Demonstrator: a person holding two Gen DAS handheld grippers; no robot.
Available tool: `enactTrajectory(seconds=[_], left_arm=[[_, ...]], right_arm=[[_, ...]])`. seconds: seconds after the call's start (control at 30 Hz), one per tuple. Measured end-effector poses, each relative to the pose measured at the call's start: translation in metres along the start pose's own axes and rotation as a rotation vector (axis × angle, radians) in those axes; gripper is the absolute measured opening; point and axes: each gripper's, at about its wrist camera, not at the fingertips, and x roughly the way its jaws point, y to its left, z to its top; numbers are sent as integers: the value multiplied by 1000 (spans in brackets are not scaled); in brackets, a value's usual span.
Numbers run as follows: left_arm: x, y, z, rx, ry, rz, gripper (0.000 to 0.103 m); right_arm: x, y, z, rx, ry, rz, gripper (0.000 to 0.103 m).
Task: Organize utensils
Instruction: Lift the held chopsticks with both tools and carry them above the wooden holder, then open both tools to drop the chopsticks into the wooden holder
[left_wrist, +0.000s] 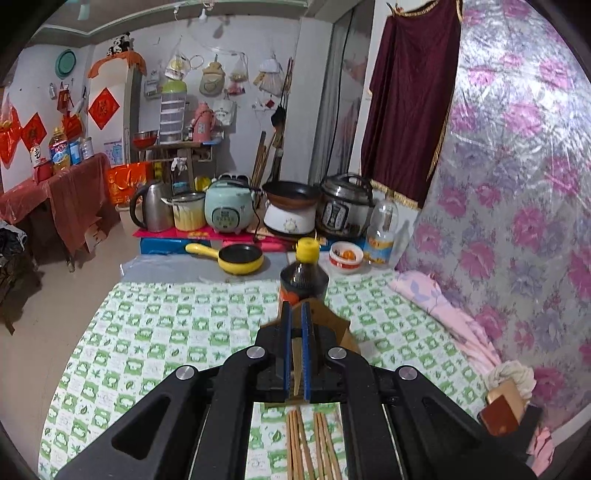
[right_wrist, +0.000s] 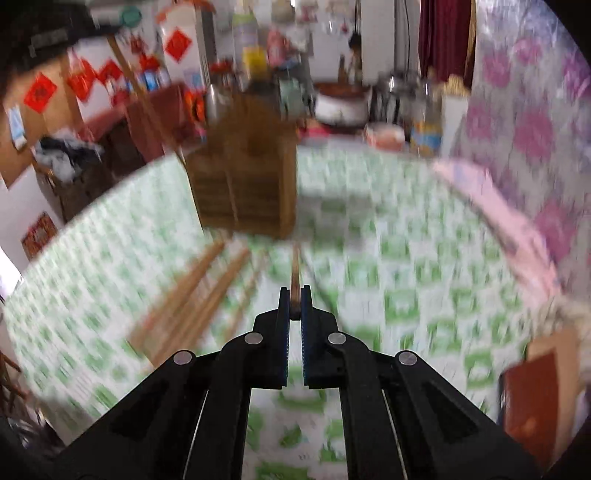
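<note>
While we hold one claw in each hand, our left gripper (left_wrist: 295, 314) is squeezed tight on the edge of a brown wooden holder (left_wrist: 332, 328). We see the wood pinched between its blue pads (left_wrist: 306, 332). Most of the holder hides behind the claw in the left view.

In the right view the same wooden holder (right_wrist: 245, 173) looks big and blurry above the green and white checked cloth (right_wrist: 406, 295). It looks lifted off the cloth, and we can make out a line down its front like a divider.

Our right gripper (right_wrist: 294, 295) is pinched shut on one thin chopstick (right_wrist: 294, 269). The stick pokes out past the claw tips toward the holder.

More chopsticks (right_wrist: 192, 291) lie loose on the cloth, to the left of the right claw. In the left view we see these chopsticks (left_wrist: 310, 443) in two small bunches under the left claw.

Just behind the holder stands a dark bottle with a yellow cap (left_wrist: 304, 275). Farther back sit a little yellow pan (left_wrist: 240, 258) and a small bowl (left_wrist: 346, 256).
</note>
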Motion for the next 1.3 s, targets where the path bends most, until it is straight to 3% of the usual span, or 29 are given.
enactTrajectory(seconds=[0.17,0.37,0.53,0.63,0.73,0.8,0.87,0.93,1.0,1.03,1.07,1.17,1.3], left_arm=[[3,8,17,-52,-42,-10,5],[18,12,31,-77,-100,44,5],[45,23,21,-110,-103,48,5],[57,32,5,-125,-125,75,5],[73,45,-16,-164,-94,51,5],[82,53,-28,-185,-61,20,6],[90,57,-36,-216,-29,30,6],[92,55,-35,-178,5,52,7],[85,54,-40,-177,-10,60,28],[82,53,-41,-175,-15,69,49],[77,53,-44,-175,-26,80,57],[67,56,-63,-176,-25,82,61],[65,63,-111,-157,64,55,63]], right_arm=[[-33,12,61,-2,-142,45,6],[-46,31,123,9,-283,85,6],[-32,35,157,78,-442,53,6],[-8,35,157,128,-519,21,6],[25,31,151,170,-500,13,7],[56,30,144,158,-421,17,9],[69,32,143,134,-357,13,12],[63,31,141,152,-356,41,16],[52,34,137,146,-365,52,21],[45,37,135,138,-377,46,25],[38,40,130,126,-388,37,31],[26,40,108,127,-391,33,43],[28,37,68,136,-291,97,47]])
